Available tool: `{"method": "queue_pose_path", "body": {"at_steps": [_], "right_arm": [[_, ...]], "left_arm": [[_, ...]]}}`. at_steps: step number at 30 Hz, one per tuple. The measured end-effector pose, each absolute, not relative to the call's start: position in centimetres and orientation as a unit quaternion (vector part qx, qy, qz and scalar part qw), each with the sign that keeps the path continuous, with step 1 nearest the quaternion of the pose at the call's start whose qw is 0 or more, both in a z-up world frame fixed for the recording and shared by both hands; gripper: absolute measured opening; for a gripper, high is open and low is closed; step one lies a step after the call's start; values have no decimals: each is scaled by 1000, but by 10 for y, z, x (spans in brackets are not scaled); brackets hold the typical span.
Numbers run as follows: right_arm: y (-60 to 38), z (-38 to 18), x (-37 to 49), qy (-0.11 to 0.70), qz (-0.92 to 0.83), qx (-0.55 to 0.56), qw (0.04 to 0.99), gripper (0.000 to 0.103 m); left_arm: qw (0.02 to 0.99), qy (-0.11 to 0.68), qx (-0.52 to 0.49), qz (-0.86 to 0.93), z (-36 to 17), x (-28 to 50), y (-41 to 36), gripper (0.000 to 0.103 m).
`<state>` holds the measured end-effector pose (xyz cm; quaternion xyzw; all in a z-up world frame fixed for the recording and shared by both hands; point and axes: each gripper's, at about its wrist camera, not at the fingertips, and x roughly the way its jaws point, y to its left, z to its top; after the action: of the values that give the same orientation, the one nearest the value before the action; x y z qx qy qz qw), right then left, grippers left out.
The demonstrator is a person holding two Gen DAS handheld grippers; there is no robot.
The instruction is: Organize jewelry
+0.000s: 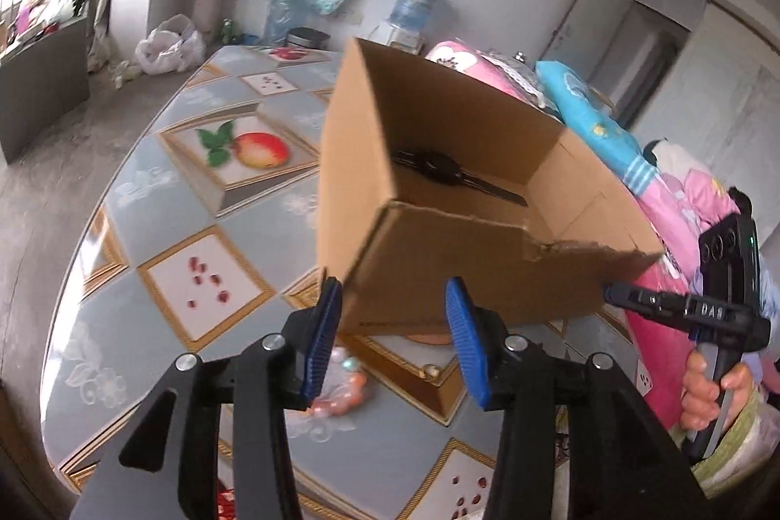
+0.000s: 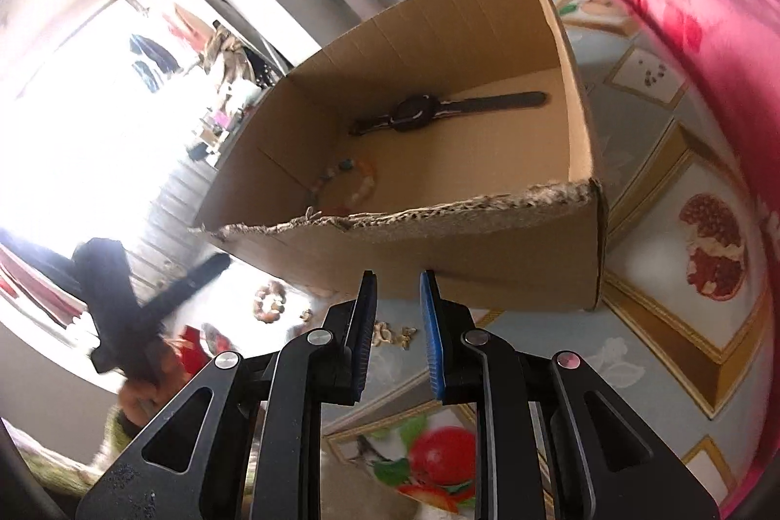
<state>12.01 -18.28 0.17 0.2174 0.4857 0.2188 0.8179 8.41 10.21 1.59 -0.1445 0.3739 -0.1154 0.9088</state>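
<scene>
An open cardboard box (image 1: 438,257) stands on the table; it also shows in the right wrist view (image 2: 487,266). A black wristwatch (image 1: 438,171) lies inside it (image 2: 424,110), and a pale bead bracelet (image 2: 348,188) lies in the box's near corner. My left gripper (image 1: 392,339) is open and empty just in front of the box, above a pink bead bracelet (image 1: 341,393) on the table. My right gripper (image 2: 397,335) is open and empty by the box's torn edge; it also shows in the left wrist view (image 1: 633,298). A brown bead bracelet (image 2: 270,300) and loose beads (image 2: 390,332) lie on the table.
The table has a fruit-patterned cloth (image 1: 195,227). Pink and blue bedding (image 1: 658,188) is piled along the right side behind the box. A water dispenser (image 1: 414,8) and a plastic bag (image 1: 168,45) stand beyond the table.
</scene>
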Motion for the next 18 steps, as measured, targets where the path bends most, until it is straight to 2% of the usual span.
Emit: {"method": "queue_pose_path", "body": {"at_steps": [10,13,18], "right_arm": [[-187,-1,128,485,197,228,821,20],[-184,-1,121,489,191,214,824,27],[-181,-3,99,496,193,179,827,31]], "left_arm": [[911,374,-127,-115,14,90,90,46],[913,375,-119,-110,14,89,89,46],[911,381,-96,-121,14,75,80,46]]}}
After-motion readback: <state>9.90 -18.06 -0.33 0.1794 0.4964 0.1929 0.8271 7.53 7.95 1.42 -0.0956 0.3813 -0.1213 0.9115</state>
